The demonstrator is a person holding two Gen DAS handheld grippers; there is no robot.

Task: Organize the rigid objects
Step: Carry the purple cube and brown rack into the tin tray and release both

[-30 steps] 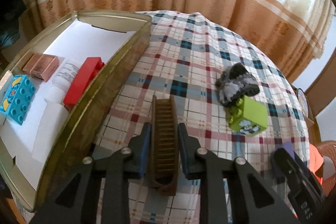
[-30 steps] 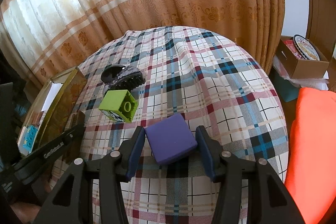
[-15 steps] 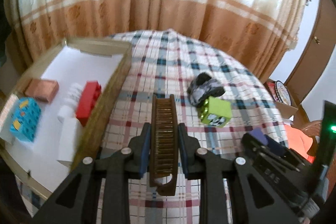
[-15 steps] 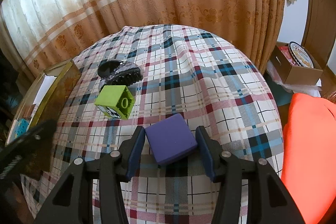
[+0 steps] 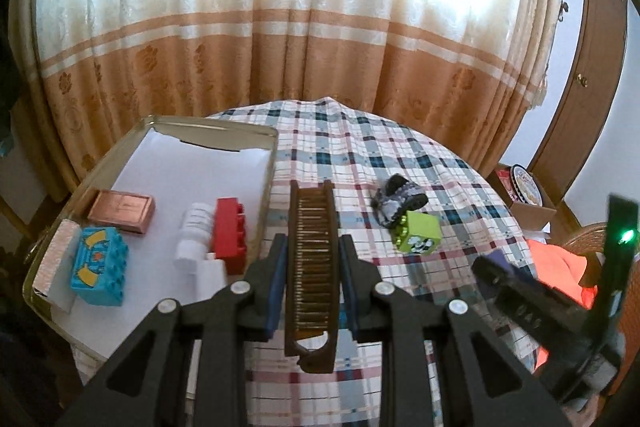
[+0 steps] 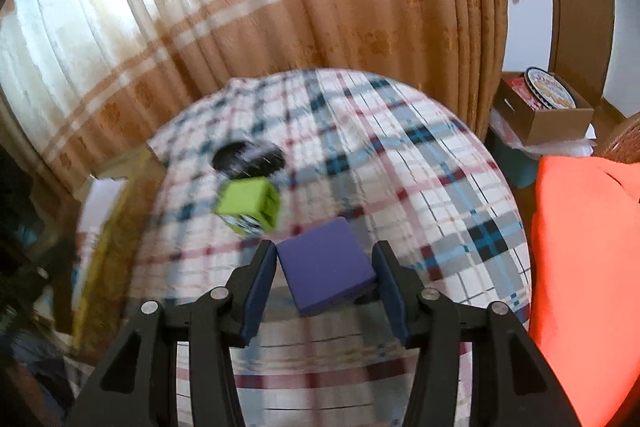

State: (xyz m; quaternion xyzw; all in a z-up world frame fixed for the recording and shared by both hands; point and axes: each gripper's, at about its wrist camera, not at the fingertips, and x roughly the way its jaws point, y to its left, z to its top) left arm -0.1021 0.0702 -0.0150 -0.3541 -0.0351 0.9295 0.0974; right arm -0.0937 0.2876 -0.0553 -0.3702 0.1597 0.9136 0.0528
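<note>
While both grippers are hanging over the plaid cloth (image 5: 360,155), the left gripper (image 5: 312,279) is clamping a brown comb (image 5: 314,267) between its blue pads (image 5: 277,287), the comb running lengthwise along the fingers with its far end reaching past the tips and its hooked near end sitting behind them, clear of the cloth. To the left of these fingers a gold tin (image 5: 269,183) is lying open, lined in white and holding a blue brick (image 5: 99,269), a copper box (image 5: 122,205), a white bottle (image 5: 196,239) and a red brick (image 5: 232,233); the red brick is lying just beside the tin wall nearest the fingers. Ahead and to the right of the tips a green block (image 5: 420,237) is resting on the cloth, touching a dark hair claw (image 5: 398,199) beyond it. The right gripper (image 6: 324,271) is gripping a purple square block (image 6: 326,265), tilted, with one corner against each pad (image 6: 260,287) and its body held off the cloth. Ahead and to the left of those tips the green block (image 6: 250,203) and the claw (image 6: 248,157) are showing blurred. To the right of the fingers an orange cloth (image 6: 588,267) is lying, with a cardboard box (image 6: 548,111) beyond it.
</note>
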